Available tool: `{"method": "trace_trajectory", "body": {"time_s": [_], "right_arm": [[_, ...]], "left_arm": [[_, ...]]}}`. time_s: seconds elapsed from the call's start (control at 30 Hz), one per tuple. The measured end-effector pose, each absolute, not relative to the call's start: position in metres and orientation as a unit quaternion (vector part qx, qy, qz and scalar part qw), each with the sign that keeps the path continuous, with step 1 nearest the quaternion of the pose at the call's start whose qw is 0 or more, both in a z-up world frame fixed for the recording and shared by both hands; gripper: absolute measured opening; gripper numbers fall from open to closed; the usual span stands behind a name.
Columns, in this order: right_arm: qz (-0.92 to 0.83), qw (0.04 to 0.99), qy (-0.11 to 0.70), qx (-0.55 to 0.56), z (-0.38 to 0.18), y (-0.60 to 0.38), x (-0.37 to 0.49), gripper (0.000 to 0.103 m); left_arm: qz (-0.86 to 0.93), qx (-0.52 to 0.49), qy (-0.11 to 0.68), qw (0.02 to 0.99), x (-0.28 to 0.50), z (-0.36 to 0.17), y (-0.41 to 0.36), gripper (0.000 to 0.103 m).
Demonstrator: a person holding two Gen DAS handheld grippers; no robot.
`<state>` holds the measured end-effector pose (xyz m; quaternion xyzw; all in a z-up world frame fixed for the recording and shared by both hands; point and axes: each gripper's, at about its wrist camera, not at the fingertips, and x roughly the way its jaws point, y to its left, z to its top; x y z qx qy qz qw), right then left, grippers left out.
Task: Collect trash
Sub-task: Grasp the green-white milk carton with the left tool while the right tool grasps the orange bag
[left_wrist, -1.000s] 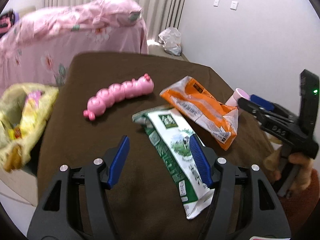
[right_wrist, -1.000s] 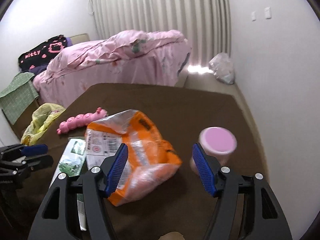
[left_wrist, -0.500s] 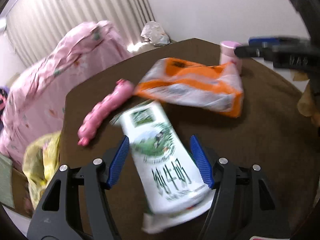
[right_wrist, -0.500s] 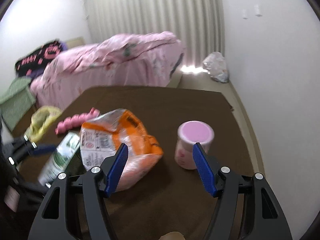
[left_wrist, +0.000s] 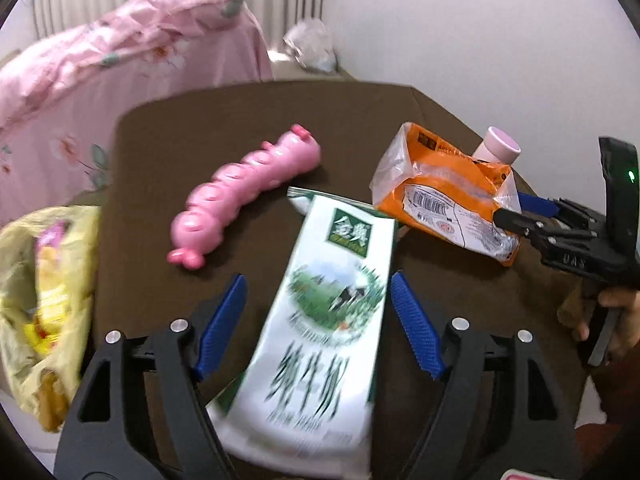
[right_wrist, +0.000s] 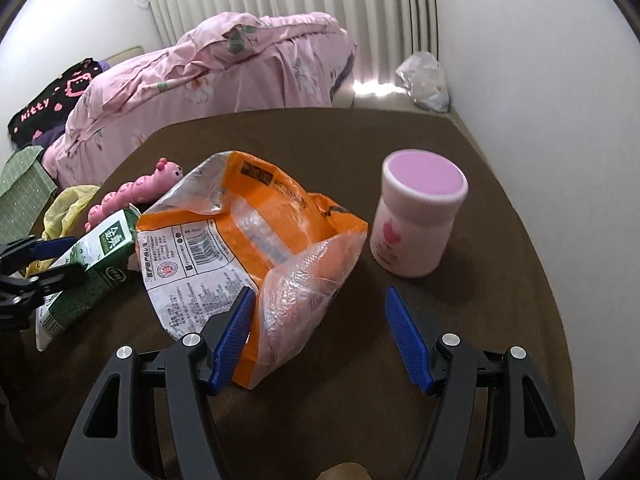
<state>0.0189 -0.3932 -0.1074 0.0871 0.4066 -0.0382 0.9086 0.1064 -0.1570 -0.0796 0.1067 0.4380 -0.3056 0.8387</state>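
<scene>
On the desk (right_wrist: pixel 500 320) the milk carton (left_wrist: pixel 332 320) lies lengthwise between the spread fingers of the left tool (left_wrist: pixel 318 328). The caterpillar toy (left_wrist: pixel 244 196) lies to its left, the snack bag (right_wrist: pixel 248 240) to its right, and the jar (right_wrist: pixel 416 220) stands upright right of that bag. The right tool (right_wrist: pixel 320 336) sits in front of the bag and jar. A trash bag (left_wrist: pixel 44 300) hangs off the desk's left edge; the bed (right_wrist: pixel 208 64) stands behind.

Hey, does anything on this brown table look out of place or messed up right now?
Yes. The green-and-white milk carton lies flat on its side between the open left tongs, and the orange wrapper is torn open and crumpled. The pink caterpillar toy seems odd among trash. The pink-lidded jar stands upright.
</scene>
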Motion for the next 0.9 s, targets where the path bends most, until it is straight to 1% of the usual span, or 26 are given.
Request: {"method": "trace_trajectory", "body": {"time_s": [0.03, 0.07, 0.1, 0.17, 0.27, 0.3, 0.4, 0.5, 0.53, 0.57, 0.63, 0.67, 0.77, 0.9], "right_arm": [[-0.037, 0.907, 0.41, 0.09, -0.108, -0.394, 0.019, 0.063], [-0.038, 0.905, 0.413, 0.093, -0.109, -0.395, 0.019, 0.063], [-0.037, 0.903, 0.417, 0.098, -0.111, -0.396, 0.019, 0.063], [-0.034, 0.9, 0.421, 0.106, -0.113, -0.398, 0.018, 0.063], [-0.03, 0.906, 0.407, 0.114, -0.107, -0.397, 0.014, 0.063], [-0.027, 0.91, 0.396, 0.121, -0.102, -0.398, 0.012, 0.063], [-0.025, 0.913, 0.383, 0.138, -0.097, -0.403, 0.016, 0.063], [-0.026, 0.91, 0.389, 0.139, -0.1, -0.404, 0.025, 0.062], [-0.024, 0.908, 0.393, 0.141, -0.101, -0.404, 0.028, 0.055], [-0.019, 0.905, 0.399, 0.144, -0.103, -0.403, 0.03, 0.044], [-0.004, 0.906, 0.396, 0.149, -0.101, -0.399, 0.028, 0.039], [0.001, 0.909, 0.39, 0.145, -0.098, -0.396, 0.027, 0.027], [0.012, 0.924, 0.365, 0.117, -0.079, -0.384, 0.022, 0.021], [0.031, 0.941, 0.328, 0.079, -0.044, -0.364, 0.017, 0.015]], "left_arm": [[-0.307, 0.107, 0.452, 0.831, 0.111, -0.084, -0.162, 0.071], [-0.307, 0.11, 0.466, 0.823, 0.117, -0.087, -0.167, 0.067], [-0.307, 0.112, 0.472, 0.819, 0.119, -0.089, -0.169, 0.06], [-0.297, 0.125, 0.474, 0.819, 0.122, -0.088, -0.174, 0.054], [-0.3, 0.117, 0.462, 0.826, 0.114, -0.078, -0.169, 0.051], [-0.303, 0.108, 0.454, 0.831, 0.109, -0.071, -0.165, 0.048], [-0.306, 0.08, 0.43, 0.846, 0.097, -0.056, -0.15, 0.048], [-0.296, 0.069, 0.404, 0.863, 0.089, -0.044, -0.137, 0.048], [-0.293, 0.064, 0.402, 0.865, 0.089, -0.043, -0.134, 0.048], [-0.291, 0.058, 0.4, 0.867, 0.088, -0.041, -0.131, 0.048], [-0.289, 0.041, 0.396, 0.871, 0.086, -0.036, -0.123, 0.048], [-0.287, 0.037, 0.392, 0.873, 0.082, -0.034, -0.12, 0.048], [-0.283, 0.029, 0.379, 0.881, 0.079, -0.025, -0.111, 0.048], [-0.276, 0.014, 0.363, 0.89, 0.075, -0.013, -0.095, 0.048]]}}
